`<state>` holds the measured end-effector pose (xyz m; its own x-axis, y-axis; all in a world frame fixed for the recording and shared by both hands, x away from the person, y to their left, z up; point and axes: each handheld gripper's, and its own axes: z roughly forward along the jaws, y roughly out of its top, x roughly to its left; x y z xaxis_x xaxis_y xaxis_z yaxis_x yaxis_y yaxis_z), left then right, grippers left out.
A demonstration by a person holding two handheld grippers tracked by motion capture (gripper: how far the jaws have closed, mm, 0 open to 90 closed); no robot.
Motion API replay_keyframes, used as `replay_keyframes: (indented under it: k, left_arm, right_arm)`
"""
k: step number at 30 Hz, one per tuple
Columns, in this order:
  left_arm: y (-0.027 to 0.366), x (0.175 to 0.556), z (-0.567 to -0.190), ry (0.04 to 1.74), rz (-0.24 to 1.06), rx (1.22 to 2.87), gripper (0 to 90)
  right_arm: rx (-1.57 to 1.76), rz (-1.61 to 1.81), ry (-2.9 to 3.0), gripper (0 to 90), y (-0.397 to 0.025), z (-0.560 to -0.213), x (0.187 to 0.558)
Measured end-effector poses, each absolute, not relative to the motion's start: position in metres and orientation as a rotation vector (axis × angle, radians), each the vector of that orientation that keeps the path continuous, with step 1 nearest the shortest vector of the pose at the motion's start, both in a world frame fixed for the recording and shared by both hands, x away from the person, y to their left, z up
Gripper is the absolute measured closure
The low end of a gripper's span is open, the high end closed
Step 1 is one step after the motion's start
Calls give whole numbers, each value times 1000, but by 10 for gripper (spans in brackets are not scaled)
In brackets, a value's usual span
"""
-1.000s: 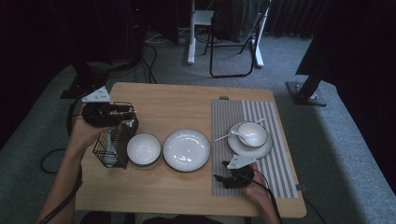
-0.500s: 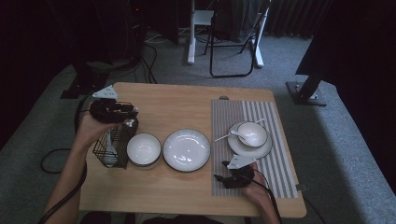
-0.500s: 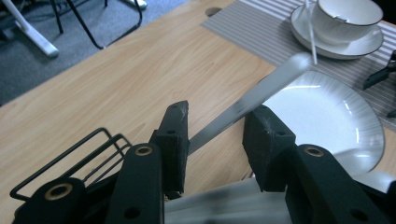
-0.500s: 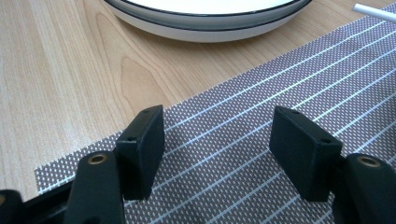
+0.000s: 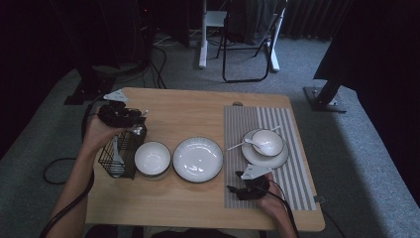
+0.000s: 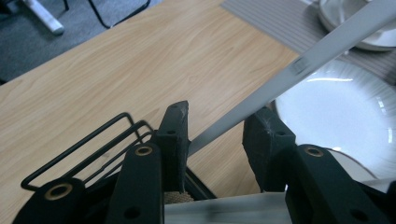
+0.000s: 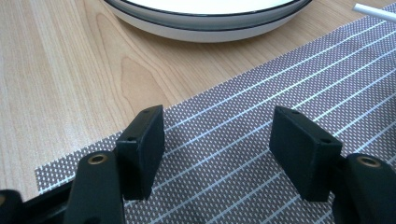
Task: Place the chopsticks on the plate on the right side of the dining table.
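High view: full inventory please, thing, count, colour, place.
Light wooden table: 1, tan, centre.
Grey striped placemat: 1, grey with pale lines, table's right side.
Black wire utensil basket: 1, black, left edge; holds a pale utensil.
Small white bowl with dark rim: 1, right of the basket.
White round plate: 1, table centre.
White saucer: 1, on the placemat, under a bowl.
White bowl on the saucer: 1, white.
White spoon: 1, handle pointing left from that bowl.
Flat silver utensil handle: 1, between the left jaws.
Black folding chair: 1, beyond the table.
Left gripper: black, above the basket.
Right gripper: black, open, on the placemat's near part.
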<state>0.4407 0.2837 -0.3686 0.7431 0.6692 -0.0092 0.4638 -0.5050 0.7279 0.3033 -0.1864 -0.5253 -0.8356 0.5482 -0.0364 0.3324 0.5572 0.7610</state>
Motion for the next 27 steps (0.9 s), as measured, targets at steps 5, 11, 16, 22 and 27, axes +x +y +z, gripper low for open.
replay_keyframes:
  k: [5, 11, 16, 22, 27]
  left_arm:
    - [284, 445, -373, 893, 353, 2218, 614]
    - [284, 447, -374, 915, 354, 2226, 627]
    - [284, 446, -373, 906, 382, 2220, 655]
    - [286, 442, -370, 893, 397, 2199, 725]
    - [284, 441, -369, 875, 422, 2215, 737]
  right_arm:
    - [733, 1151, 2525, 351, -186, -525, 303]
    - [732, 1151, 2525, 351, -186, -525, 303]
    - [731, 1152, 2525, 351, -186, -525, 303]
    - [730, 1150, 2525, 351, -186, -525, 303]
    - [729, 1149, 2524, 352, -186, -525, 303]
